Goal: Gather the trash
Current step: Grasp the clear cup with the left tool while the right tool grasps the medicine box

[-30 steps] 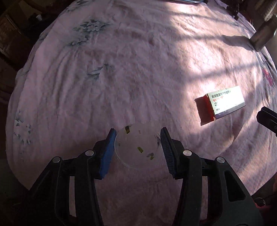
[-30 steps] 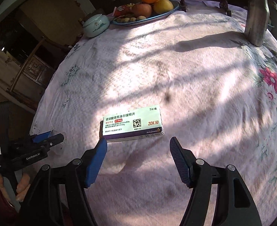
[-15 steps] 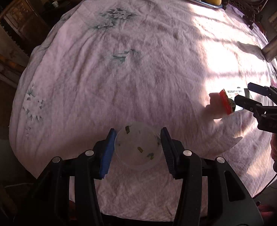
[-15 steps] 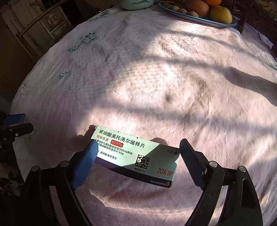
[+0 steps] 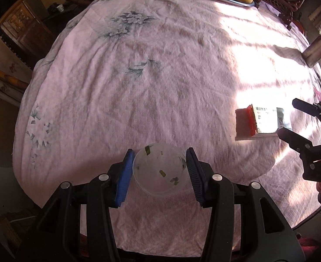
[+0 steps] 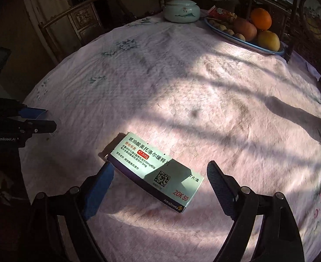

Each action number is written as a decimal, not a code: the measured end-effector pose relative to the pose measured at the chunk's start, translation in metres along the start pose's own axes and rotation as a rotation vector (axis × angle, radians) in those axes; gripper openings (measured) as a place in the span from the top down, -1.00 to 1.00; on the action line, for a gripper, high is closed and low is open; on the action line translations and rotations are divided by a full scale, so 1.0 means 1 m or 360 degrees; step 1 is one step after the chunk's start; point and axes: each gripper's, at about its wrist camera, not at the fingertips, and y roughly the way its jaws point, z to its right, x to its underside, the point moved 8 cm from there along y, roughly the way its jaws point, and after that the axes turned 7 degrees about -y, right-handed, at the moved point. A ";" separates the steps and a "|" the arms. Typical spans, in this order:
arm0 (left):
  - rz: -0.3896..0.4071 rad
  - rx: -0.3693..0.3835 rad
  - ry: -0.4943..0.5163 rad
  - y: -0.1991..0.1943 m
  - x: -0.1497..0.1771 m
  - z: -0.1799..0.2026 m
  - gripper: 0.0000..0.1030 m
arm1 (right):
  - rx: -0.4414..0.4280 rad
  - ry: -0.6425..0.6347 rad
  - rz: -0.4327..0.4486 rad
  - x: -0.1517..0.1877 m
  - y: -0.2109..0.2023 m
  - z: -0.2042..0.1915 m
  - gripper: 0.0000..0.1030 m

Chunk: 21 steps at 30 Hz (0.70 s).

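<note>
Black gripper (image 5: 159, 168) frames, silver screws, blue and black pads.

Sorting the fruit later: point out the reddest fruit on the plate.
The reddish apple, between the orange behind it and the yellow fruit in front; small brown pieces lie alongside.

pink floral tablecloth (image 5: 171, 76), pale-green medicine box (image 6: 156, 170)

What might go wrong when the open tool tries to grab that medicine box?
1. The medicine box lies slantwise between the right tool's open fingers, so closing might twist or push it away instead of catching it.
2. The left tool holds a clear cup with green scraps inside; tipping it could spill them on the tablecloth.
</note>
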 end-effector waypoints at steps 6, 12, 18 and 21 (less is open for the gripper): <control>-0.0001 -0.0009 0.0026 -0.002 0.005 0.001 0.06 | -0.0016 -0.0291 -0.0147 0.017 0.033 -0.019 -0.61; 0.0013 -0.0008 0.0000 -0.004 0.008 -0.007 0.06 | -0.0084 -0.0069 -0.0063 0.009 0.001 -0.032 -0.12; 0.0046 -0.0011 -0.0060 -0.011 0.007 -0.025 0.06 | -0.0038 0.0002 -0.0056 -0.004 -0.009 -0.064 -0.11; 0.0066 -0.0024 -0.0108 -0.016 0.011 -0.039 0.06 | -0.0025 -0.0010 -0.0052 -0.015 -0.008 -0.079 -0.11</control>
